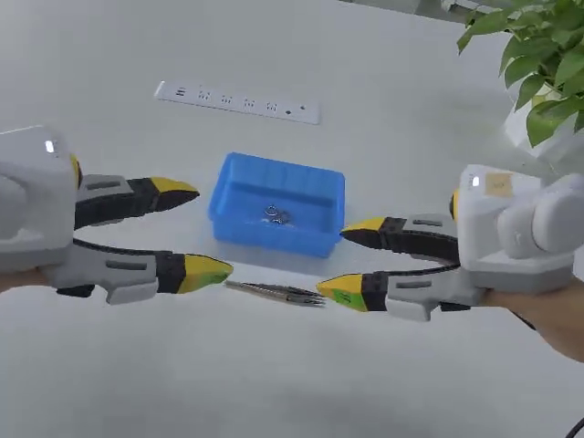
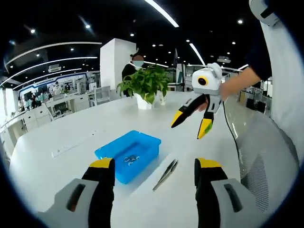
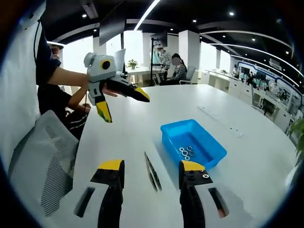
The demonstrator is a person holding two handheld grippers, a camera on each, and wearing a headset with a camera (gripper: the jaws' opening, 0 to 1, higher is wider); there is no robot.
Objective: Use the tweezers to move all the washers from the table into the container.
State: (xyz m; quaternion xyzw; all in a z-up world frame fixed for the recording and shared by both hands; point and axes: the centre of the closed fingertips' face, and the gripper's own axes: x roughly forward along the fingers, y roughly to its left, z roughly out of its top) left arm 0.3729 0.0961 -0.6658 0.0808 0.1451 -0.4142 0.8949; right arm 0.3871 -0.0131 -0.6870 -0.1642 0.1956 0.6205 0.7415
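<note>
A blue container [image 1: 276,217] sits mid-table with several metal washers [image 1: 276,215] inside; the washers [image 2: 131,159] [image 3: 185,152] also lie in the container [image 2: 128,153] [image 3: 192,142] in both gripper views. Metal tweezers [image 1: 276,292] [image 2: 166,174] [image 3: 152,172] lie flat on the table just in front of it. My left gripper [image 1: 201,233] [image 2: 155,167] hovers open to the left of the container, holding nothing. My right gripper [image 1: 351,263] [image 3: 151,168] hovers open to the right, its lower fingertip close to the tweezers' end, also empty.
A white power strip [image 1: 237,101] lies behind the container. A potted plant [image 1: 538,64] stands at the back right. A mesh chair [image 3: 42,161] stands at the table's edge, and people sit in the background. Bare white table [image 1: 274,383] surrounds the work.
</note>
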